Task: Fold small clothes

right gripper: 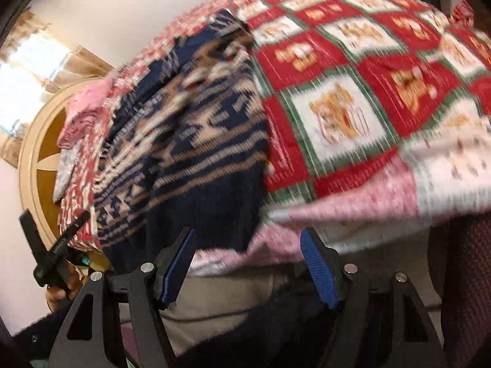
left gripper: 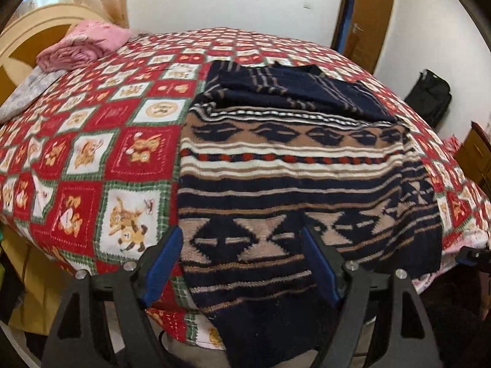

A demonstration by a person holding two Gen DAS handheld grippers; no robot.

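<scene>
Patterned navy-and-tan sweater point(left gripper: 291, 165), partly folded, lies on the checked bedspread point(left gripper: 101, 141) at the bed's near edge, hem overhanging; left gripper point(left gripper: 242, 263) and right gripper point(right gripper: 248, 263), jaws released, grasp nothing.

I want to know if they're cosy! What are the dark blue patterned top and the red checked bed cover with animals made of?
The navy, tan and white patterned sweater looks like thick knit, probably wool or acrylic: its stripes have fuzzy, soft edges. The red, white and green checked blanket looks like printed fleece or flannel with a matte, slightly napped surface, though I can't be sure.
</scene>
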